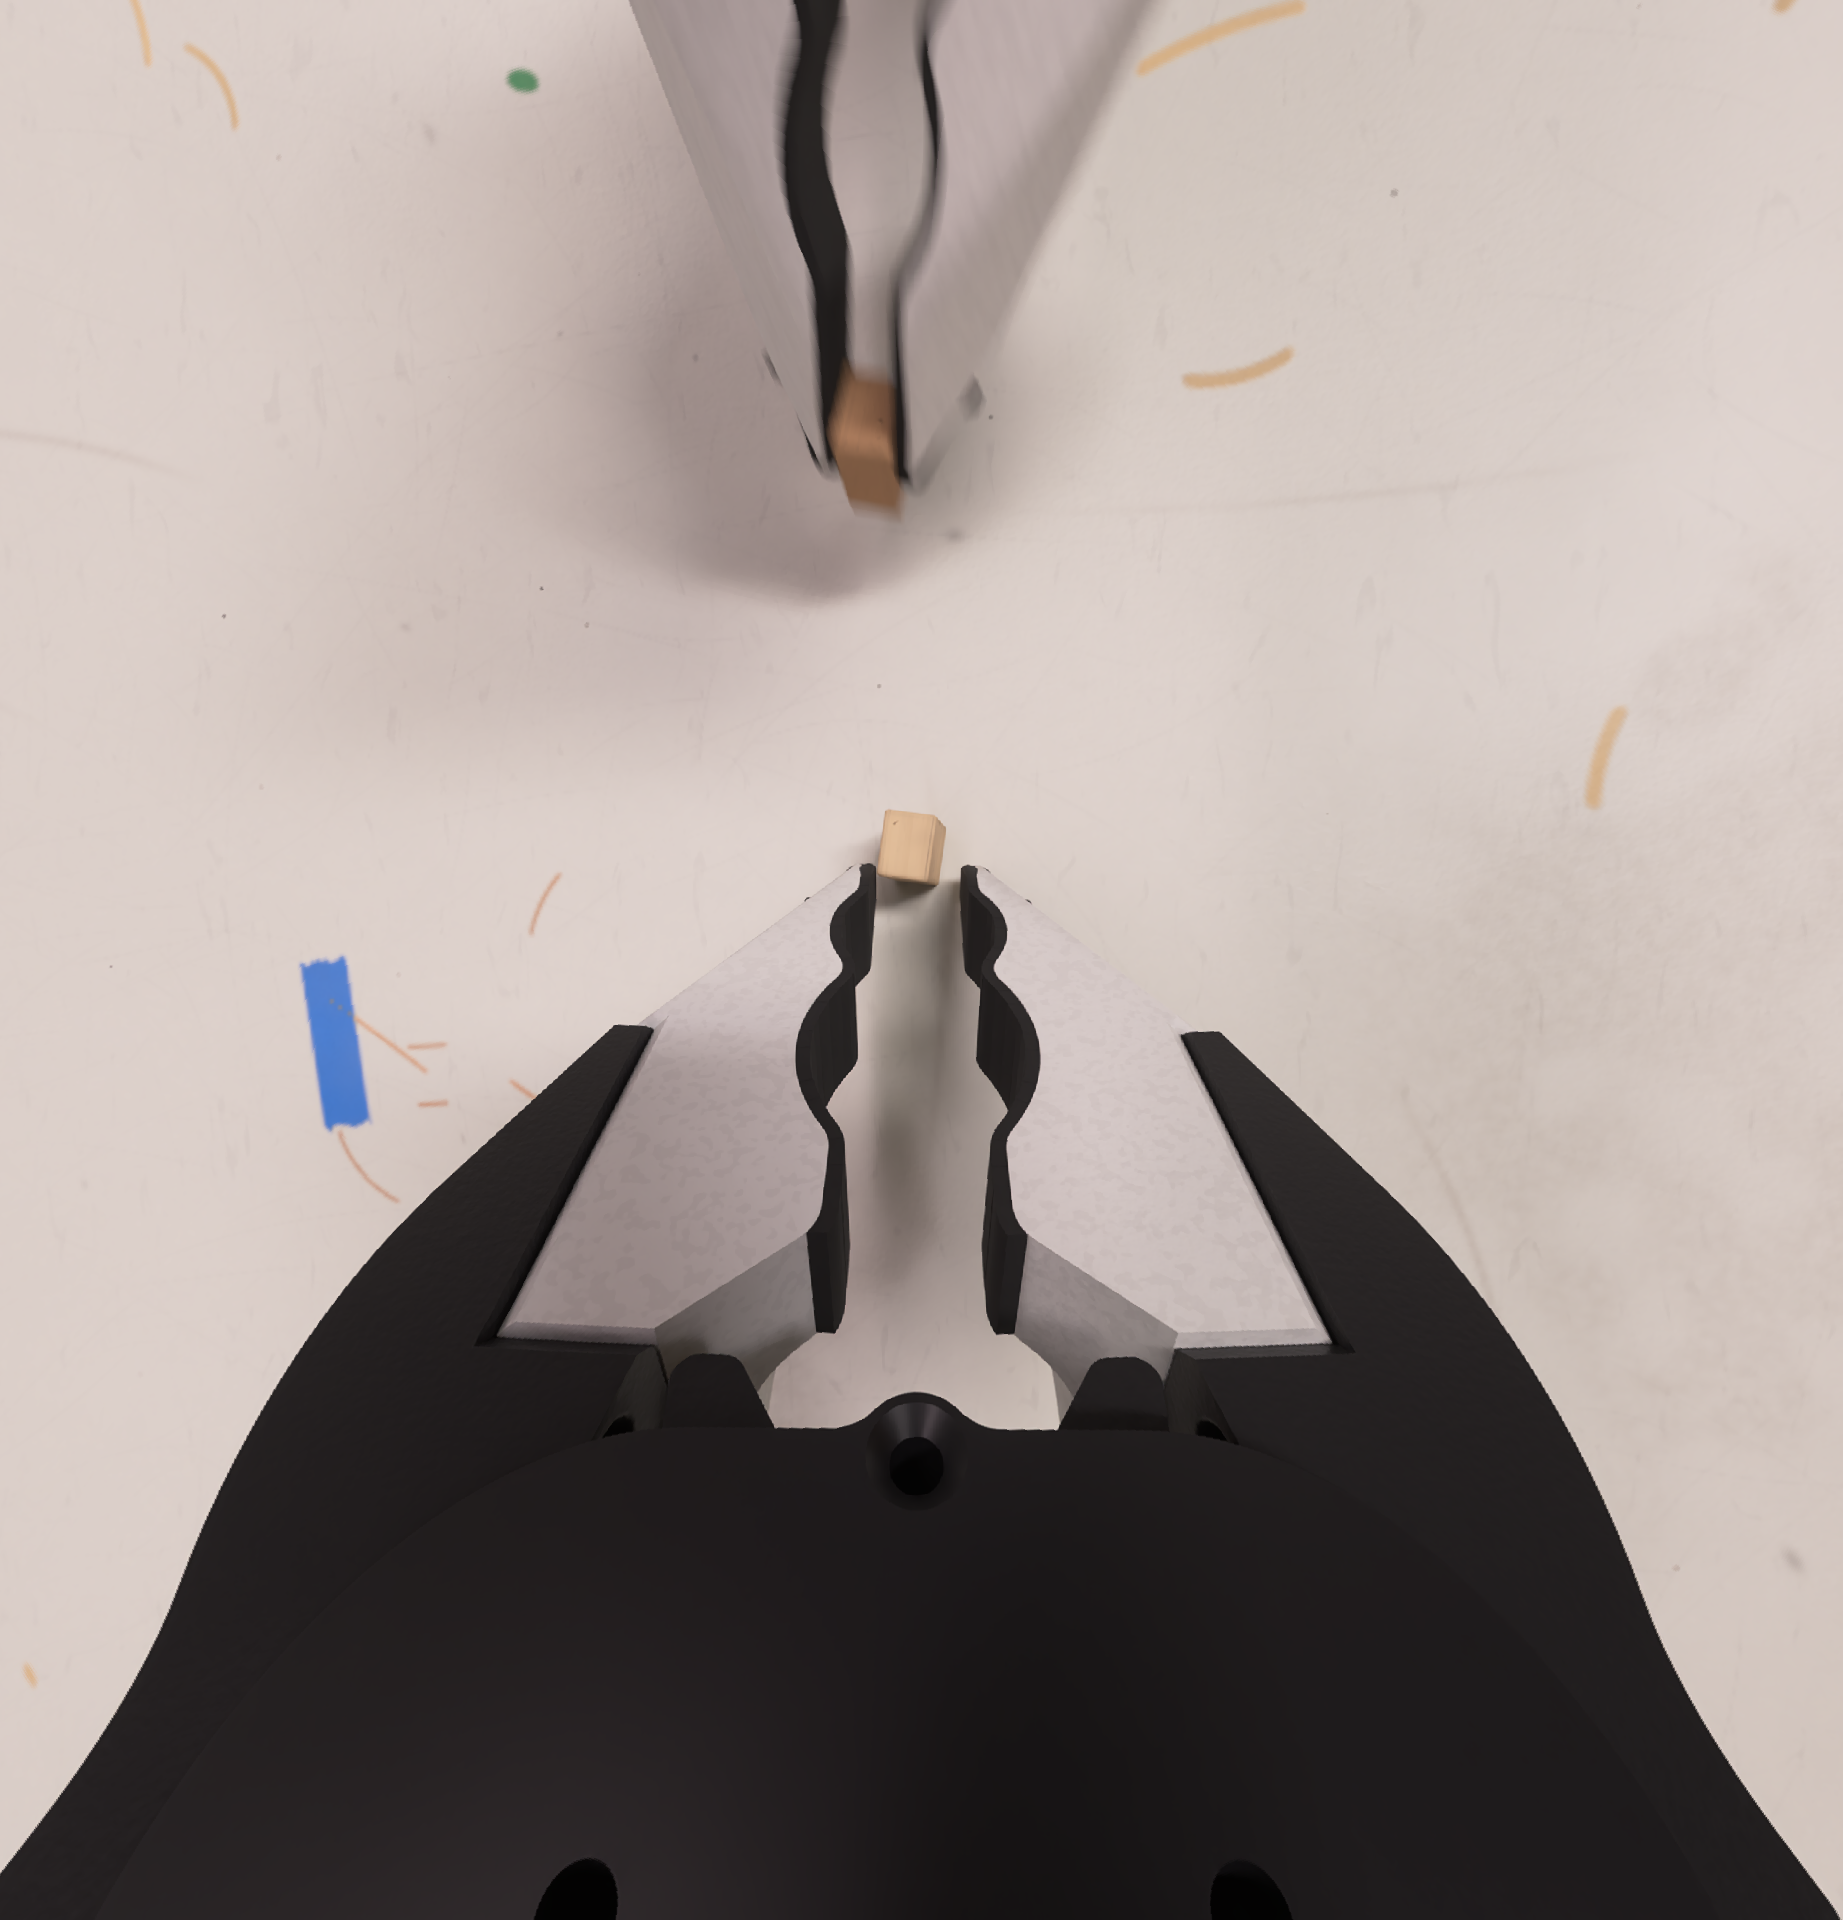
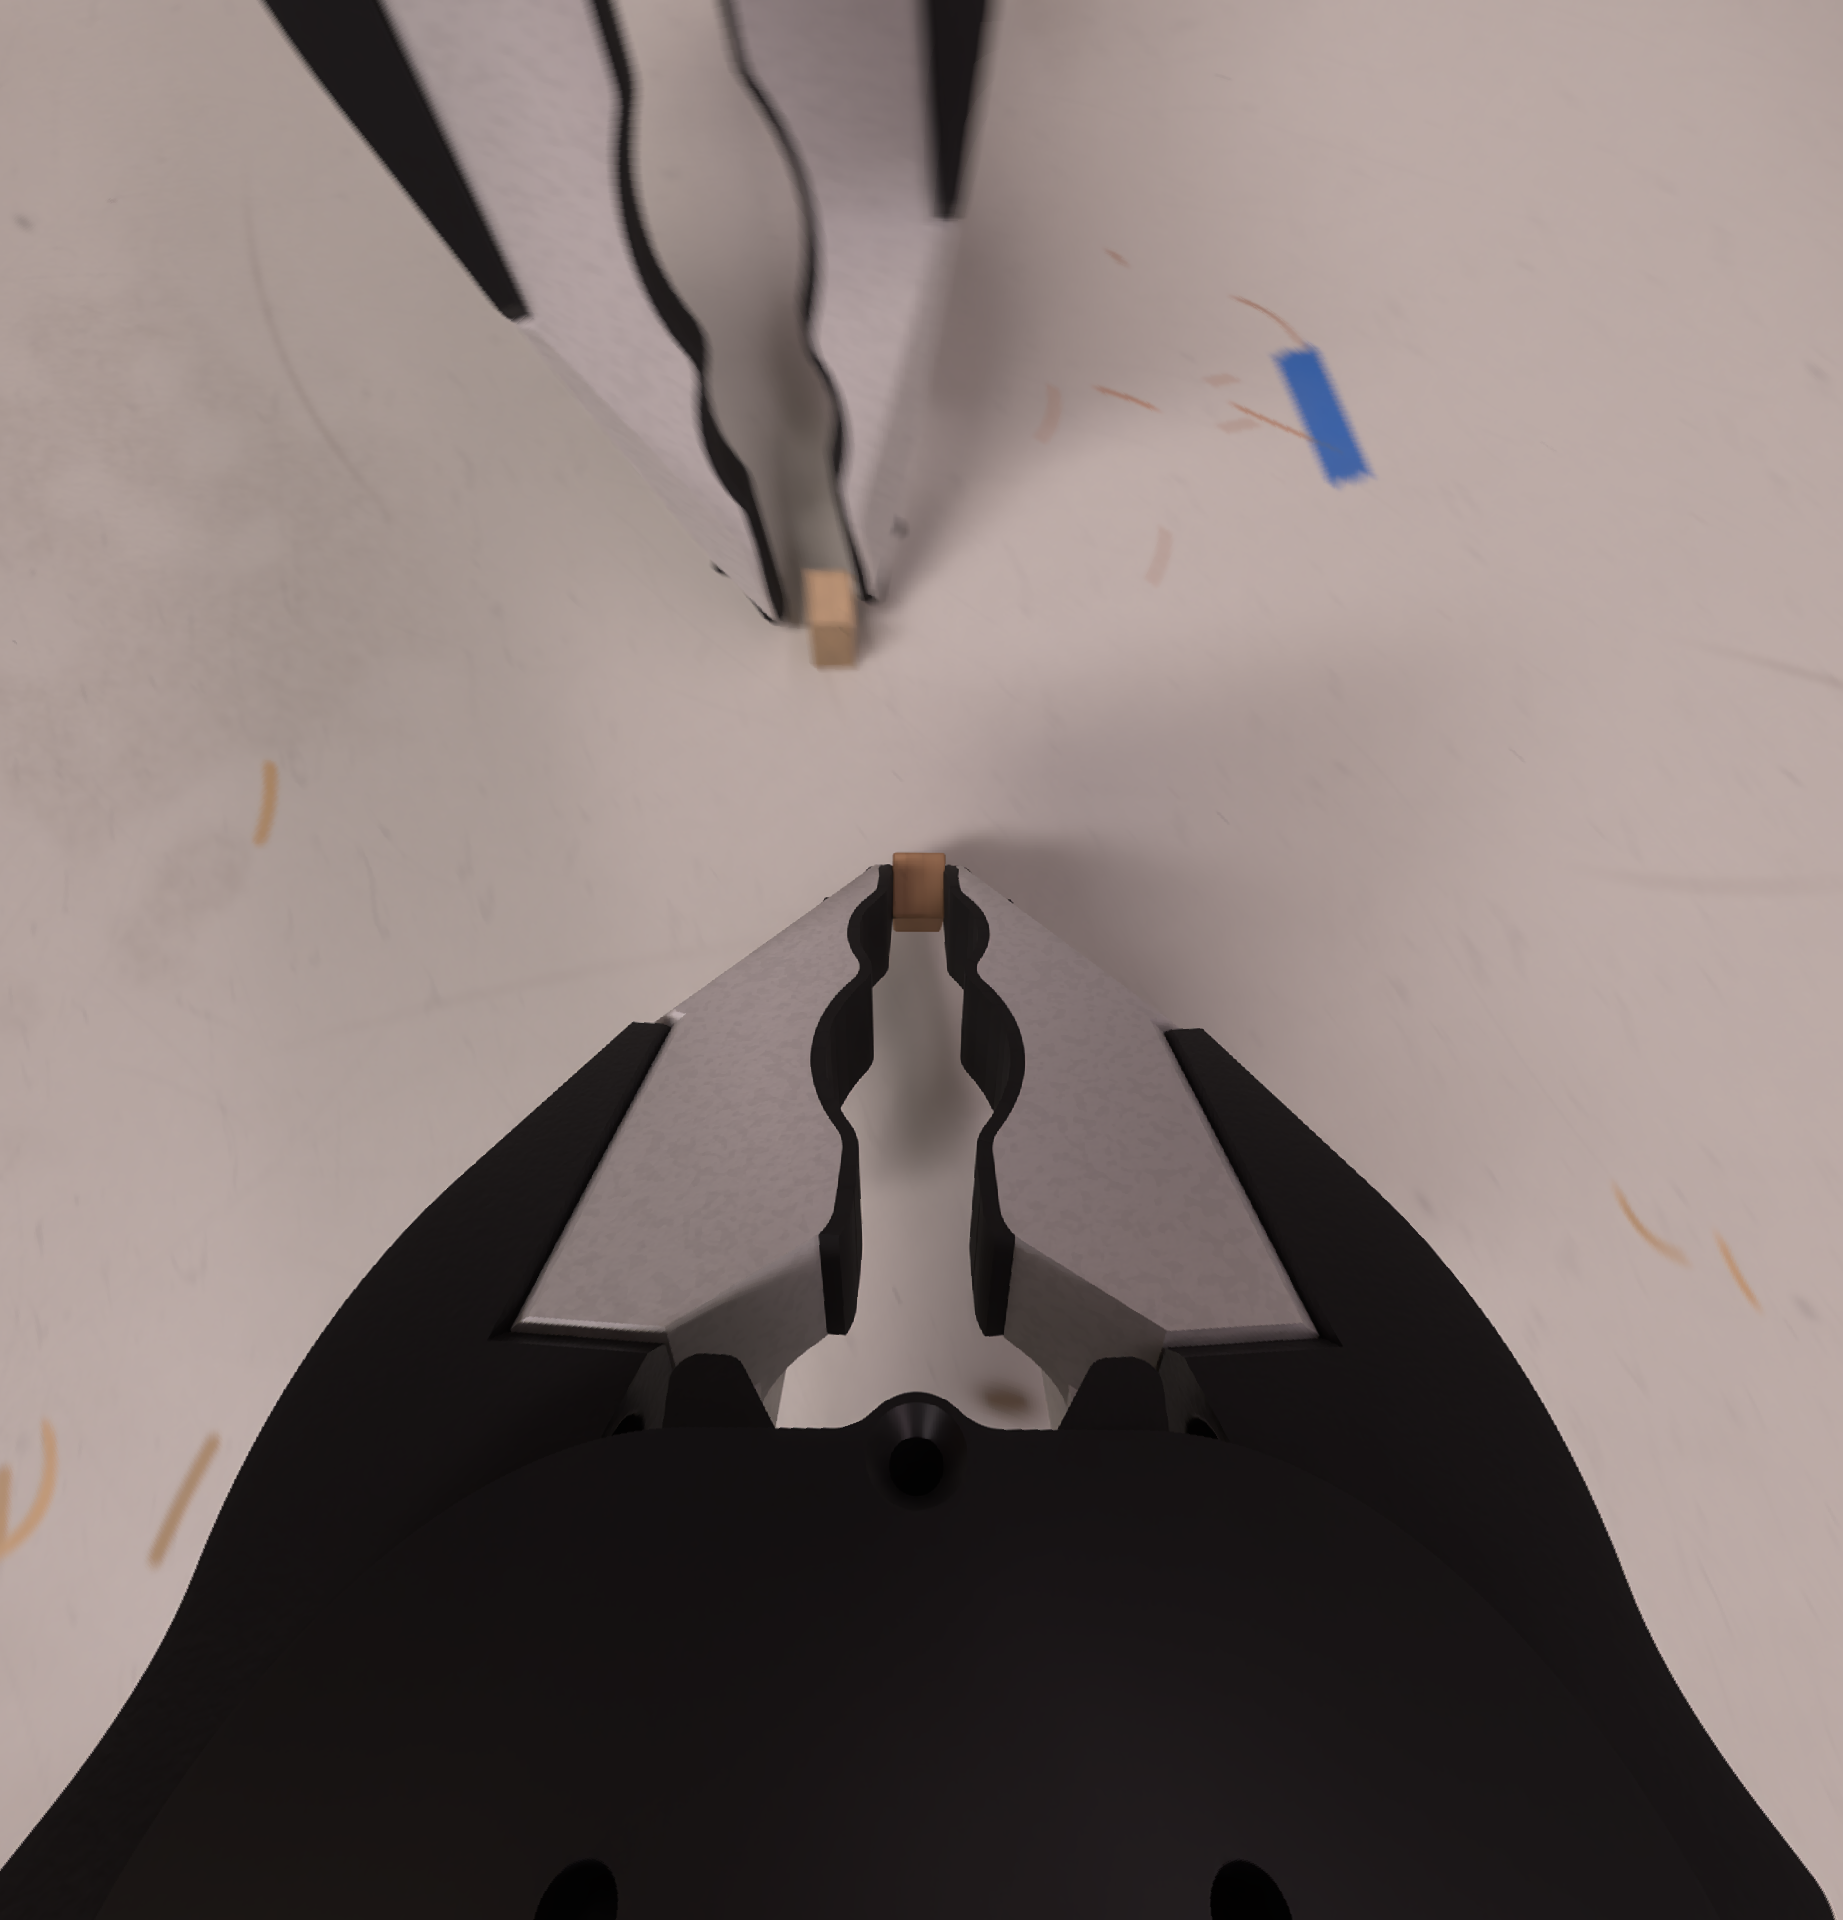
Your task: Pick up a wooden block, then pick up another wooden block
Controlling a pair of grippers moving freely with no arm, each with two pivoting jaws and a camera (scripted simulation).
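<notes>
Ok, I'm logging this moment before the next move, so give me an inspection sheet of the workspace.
Surface: pale tabletop, scuffed, with orange scribbles and a green dot.
Job's things: darker wooden block pinched at the right claw tips; lighter wooden block on the table just ahead of the left claw tips.
Clutter: blue tape strip stuck to the table.
Grippers: right claw shut on its block; left claw open, its tips flanking the lighter block's near edge, contact not visible.
Cables: nothing seen.
Surroundings: nothing seen beyond the table.
</notes>
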